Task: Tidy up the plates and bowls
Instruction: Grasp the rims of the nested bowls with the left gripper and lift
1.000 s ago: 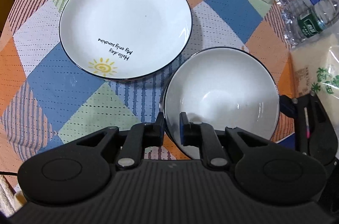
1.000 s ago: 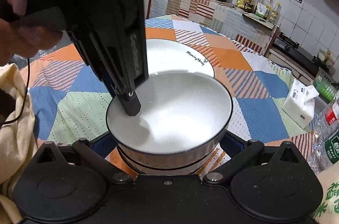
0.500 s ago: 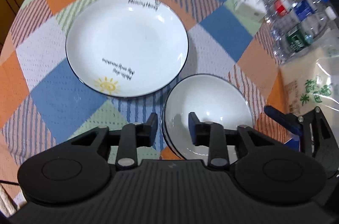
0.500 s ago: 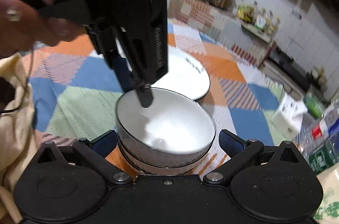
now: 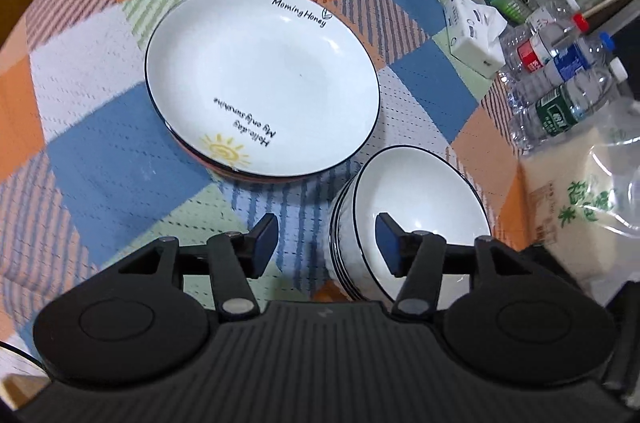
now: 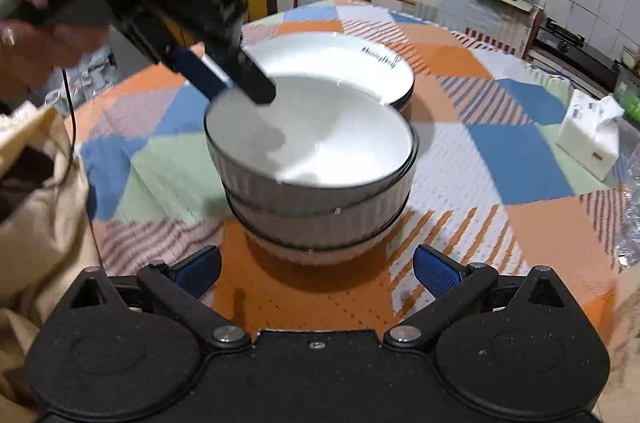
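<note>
A stack of white bowls with dark rims stands on the patchwork tablecloth. Beside it lies a stack of white plates printed with a sun and lettering. My left gripper straddles the top bowl's near rim, one finger inside and one outside. Its jaws are opening and the pads stand off the rim. My right gripper is open just short of the bowl stack, with only tablecloth between its blue pads.
A white tissue box, several plastic bottles and a clear rice bag crowd the table's right side. A cream cloth bag hangs at the left. A hand holds the left gripper. A kitchen counter runs behind.
My left gripper's jaws went from pinching the top bowl's rim to standing apart, and it pulled back. My right gripper drew back from around the bowls, which now rest as one stack.
</note>
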